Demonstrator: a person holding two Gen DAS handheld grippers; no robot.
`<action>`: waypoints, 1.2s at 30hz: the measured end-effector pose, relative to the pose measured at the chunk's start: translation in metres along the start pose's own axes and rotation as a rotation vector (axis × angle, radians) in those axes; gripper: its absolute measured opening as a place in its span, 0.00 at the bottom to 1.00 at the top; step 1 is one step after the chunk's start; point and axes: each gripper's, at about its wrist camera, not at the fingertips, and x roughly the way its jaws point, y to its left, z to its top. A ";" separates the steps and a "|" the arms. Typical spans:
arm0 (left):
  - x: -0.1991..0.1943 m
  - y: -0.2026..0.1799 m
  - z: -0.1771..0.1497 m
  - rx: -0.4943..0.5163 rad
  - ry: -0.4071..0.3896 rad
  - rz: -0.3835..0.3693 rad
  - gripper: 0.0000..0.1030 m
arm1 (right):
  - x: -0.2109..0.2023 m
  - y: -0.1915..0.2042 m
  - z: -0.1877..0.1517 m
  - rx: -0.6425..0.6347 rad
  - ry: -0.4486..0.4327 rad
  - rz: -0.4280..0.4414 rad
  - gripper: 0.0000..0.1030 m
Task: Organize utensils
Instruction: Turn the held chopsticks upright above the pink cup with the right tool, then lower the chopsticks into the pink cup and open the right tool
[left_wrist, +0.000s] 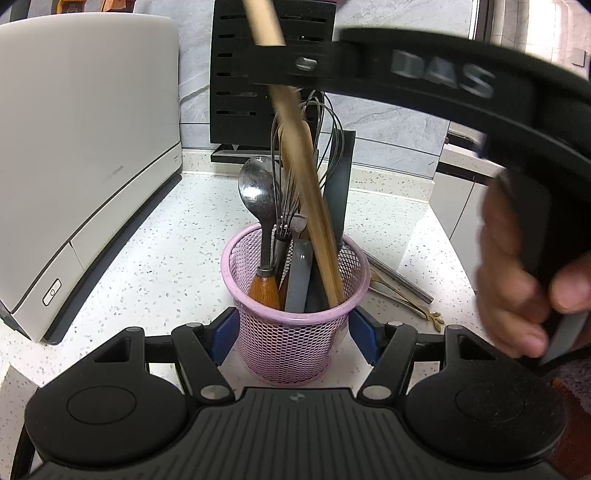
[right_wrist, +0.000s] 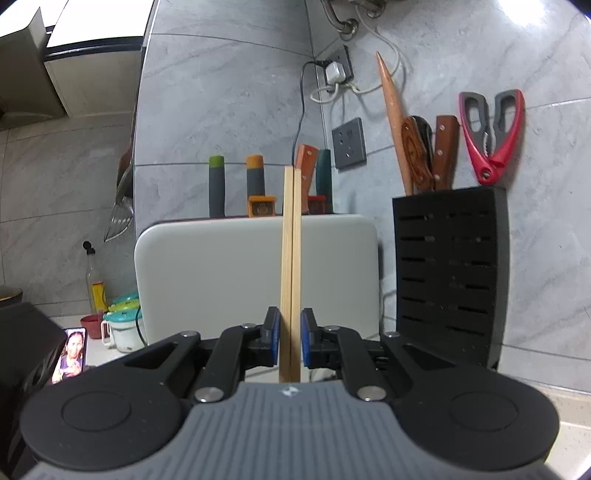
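Note:
A pink mesh cup (left_wrist: 288, 350) stands on the speckled counter, and my left gripper (left_wrist: 293, 332) is shut on it with a blue pad against each side. The cup holds a metal spoon (left_wrist: 256, 192), a whisk (left_wrist: 295, 147), a grey handle and a black spatula. A pair of wooden chopsticks (left_wrist: 310, 192) slants up out of the cup to my right gripper (left_wrist: 269, 70), which hangs above. In the right wrist view that gripper (right_wrist: 290, 336) is shut on the chopsticks (right_wrist: 291, 258), which stand upright between its blue pads. A hand (left_wrist: 517, 280) holds its handle.
A white appliance (left_wrist: 85, 147) fills the left side and a black knife block (left_wrist: 251, 74) stands behind the cup. Metal and gold utensils (left_wrist: 399, 284) lie on the counter right of the cup. The knife block (right_wrist: 447, 273) holds knives and red scissors (right_wrist: 491, 136).

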 end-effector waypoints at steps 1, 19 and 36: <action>0.000 0.000 0.000 0.001 0.000 0.000 0.73 | -0.004 -0.003 0.001 0.004 0.006 -0.002 0.09; -0.001 0.001 0.001 -0.004 0.001 0.000 0.74 | -0.065 -0.028 0.002 0.024 0.117 0.049 0.08; 0.001 0.002 0.002 0.000 0.001 0.004 0.74 | -0.050 -0.023 0.005 0.051 0.072 0.064 0.08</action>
